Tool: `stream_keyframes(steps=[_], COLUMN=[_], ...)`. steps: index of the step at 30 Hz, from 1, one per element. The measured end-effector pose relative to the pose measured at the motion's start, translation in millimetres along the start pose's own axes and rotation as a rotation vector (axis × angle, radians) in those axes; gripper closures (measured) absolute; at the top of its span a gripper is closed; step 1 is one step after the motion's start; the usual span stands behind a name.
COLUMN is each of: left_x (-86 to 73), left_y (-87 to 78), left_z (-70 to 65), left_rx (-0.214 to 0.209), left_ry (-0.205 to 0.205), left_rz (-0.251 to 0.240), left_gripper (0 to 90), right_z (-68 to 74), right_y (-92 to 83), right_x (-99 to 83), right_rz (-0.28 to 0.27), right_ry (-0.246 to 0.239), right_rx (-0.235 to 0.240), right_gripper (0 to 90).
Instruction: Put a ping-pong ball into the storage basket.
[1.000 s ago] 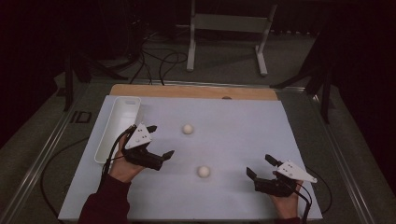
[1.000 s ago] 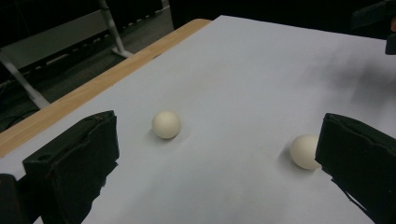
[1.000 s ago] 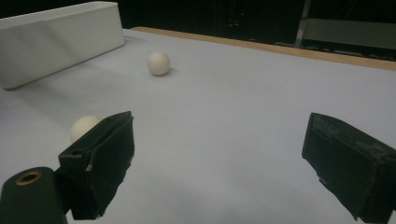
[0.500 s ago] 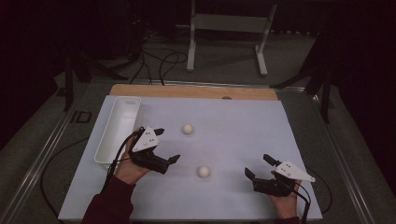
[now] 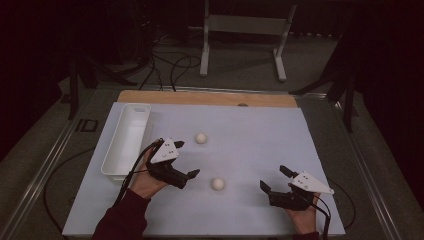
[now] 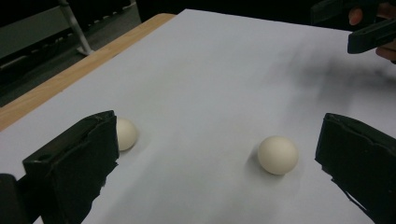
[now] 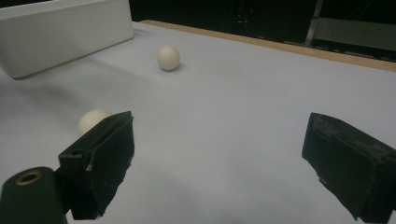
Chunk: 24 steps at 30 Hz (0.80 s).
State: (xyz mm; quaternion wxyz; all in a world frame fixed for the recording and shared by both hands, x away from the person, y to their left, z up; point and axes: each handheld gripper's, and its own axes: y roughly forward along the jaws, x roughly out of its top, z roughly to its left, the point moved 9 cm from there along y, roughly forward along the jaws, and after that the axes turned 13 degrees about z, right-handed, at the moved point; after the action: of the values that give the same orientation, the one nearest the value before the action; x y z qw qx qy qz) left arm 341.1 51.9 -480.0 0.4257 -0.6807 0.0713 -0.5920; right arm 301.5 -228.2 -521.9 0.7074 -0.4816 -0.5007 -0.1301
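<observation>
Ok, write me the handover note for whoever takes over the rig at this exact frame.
Left gripper: open, empty, low over the sheet, the near ball just off its tip and between its jaws in the left gripper view.
Right gripper: open, empty, at the near right of the white sheet.
Far ball: loose mid-sheet.
White bin: at the left edge, with no ball seen in it.
Done: nothing gripped.
Left: probably grip each ball and drop it in the bin.

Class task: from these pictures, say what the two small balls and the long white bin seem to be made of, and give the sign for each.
Near ball and far ball: probably hard plastic, matte cream, smooth and seamless, like table-tennis balls. White bin: likely moulded plastic, with thin even walls, rounded corners and a slight sheen.
</observation>
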Motion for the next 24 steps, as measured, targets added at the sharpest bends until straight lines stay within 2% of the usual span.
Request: stream_keyframes(steps=[24], left_x=[-2.3], left_y=[25.4], left_z=[-9.8], left_rx=[-0.052], left_ry=[0.004], left_rz=[0.046], left_gripper=[0.3], right_z=[-0.2], right_y=[-0.1], right_x=[-0.4], right_rz=[0.002], right_ry=[0.002], right_rx=[0.001], right_gripper=[9.0])
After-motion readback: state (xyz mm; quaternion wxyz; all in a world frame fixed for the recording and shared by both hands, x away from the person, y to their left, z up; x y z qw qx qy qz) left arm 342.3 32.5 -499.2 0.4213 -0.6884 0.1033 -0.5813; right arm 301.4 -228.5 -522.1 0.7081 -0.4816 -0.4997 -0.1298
